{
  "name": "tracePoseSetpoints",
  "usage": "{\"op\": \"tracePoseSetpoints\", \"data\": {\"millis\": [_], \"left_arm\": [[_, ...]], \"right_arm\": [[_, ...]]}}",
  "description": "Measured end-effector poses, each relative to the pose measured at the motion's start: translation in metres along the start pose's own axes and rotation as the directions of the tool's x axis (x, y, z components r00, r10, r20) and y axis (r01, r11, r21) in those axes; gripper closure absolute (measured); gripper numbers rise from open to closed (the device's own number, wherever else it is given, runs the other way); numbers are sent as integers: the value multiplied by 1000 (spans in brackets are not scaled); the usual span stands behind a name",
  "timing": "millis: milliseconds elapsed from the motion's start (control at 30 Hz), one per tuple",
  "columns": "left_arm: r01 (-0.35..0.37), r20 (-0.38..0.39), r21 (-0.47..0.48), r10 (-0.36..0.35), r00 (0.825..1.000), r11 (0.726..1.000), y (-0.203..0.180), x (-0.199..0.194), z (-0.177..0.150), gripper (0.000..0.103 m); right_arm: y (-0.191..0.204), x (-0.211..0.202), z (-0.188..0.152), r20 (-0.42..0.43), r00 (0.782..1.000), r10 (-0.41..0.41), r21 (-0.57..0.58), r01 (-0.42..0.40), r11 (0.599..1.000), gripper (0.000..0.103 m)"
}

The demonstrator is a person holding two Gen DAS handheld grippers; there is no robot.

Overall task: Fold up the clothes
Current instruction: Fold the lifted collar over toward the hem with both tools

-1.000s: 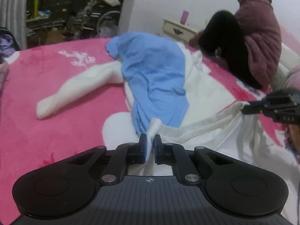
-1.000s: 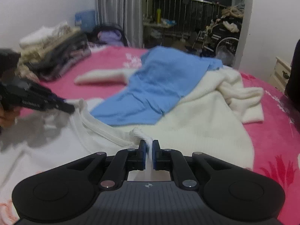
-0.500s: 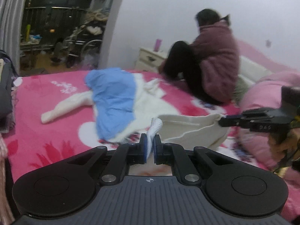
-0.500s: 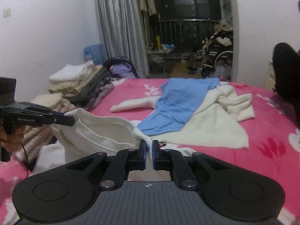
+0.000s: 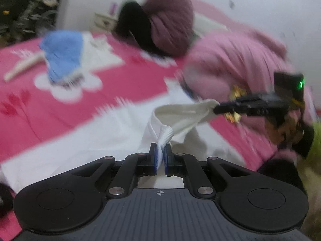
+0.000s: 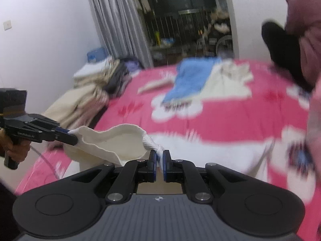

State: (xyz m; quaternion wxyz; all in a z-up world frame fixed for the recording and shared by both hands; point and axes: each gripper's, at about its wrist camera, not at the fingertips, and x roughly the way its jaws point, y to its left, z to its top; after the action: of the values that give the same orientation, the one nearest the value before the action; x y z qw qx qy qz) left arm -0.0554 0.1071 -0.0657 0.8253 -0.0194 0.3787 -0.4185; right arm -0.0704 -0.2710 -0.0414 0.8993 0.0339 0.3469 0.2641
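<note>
A white garment (image 5: 180, 112) hangs stretched between both grippers above the pink bedspread (image 5: 50, 108). My left gripper (image 5: 159, 150) is shut on a bunched bit of its edge. My right gripper (image 5: 217, 108) pinches the other end at the right of the left wrist view. From the right wrist, my right gripper (image 6: 159, 156) is shut on the white garment (image 6: 112, 140), and my left gripper (image 6: 70, 135) holds the far end at left. The cloth below the held edge drapes down onto the bed. Both views are motion-blurred.
A blue garment (image 6: 190, 78) lies on a cream sweater (image 6: 226, 80) farther up the bed. A person in a maroon jacket (image 5: 164, 20) sits at the far edge. Stacked clothes (image 6: 96, 92) stand beside the bed, and a pink quilt (image 5: 236, 60) is heaped at the right.
Both grippers have drawn back from the blue and cream pile and risen, carrying the white garment's edge off the bed. The pile now looks farther away.
</note>
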Motion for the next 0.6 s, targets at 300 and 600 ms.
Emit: {"op": "tracePoseSetpoints", "data": {"millis": [300, 600], "left_arm": [[130, -299, 103, -94, 950, 986, -7, 42, -44, 99], [243, -406, 121, -175, 897, 962, -8, 33, -50, 99]], "right_arm": [[30, 9, -69, -231, 969, -82, -110, 57, 992, 96], [50, -12, -80, -319, 943, -91, -247, 10, 969, 96]]}}
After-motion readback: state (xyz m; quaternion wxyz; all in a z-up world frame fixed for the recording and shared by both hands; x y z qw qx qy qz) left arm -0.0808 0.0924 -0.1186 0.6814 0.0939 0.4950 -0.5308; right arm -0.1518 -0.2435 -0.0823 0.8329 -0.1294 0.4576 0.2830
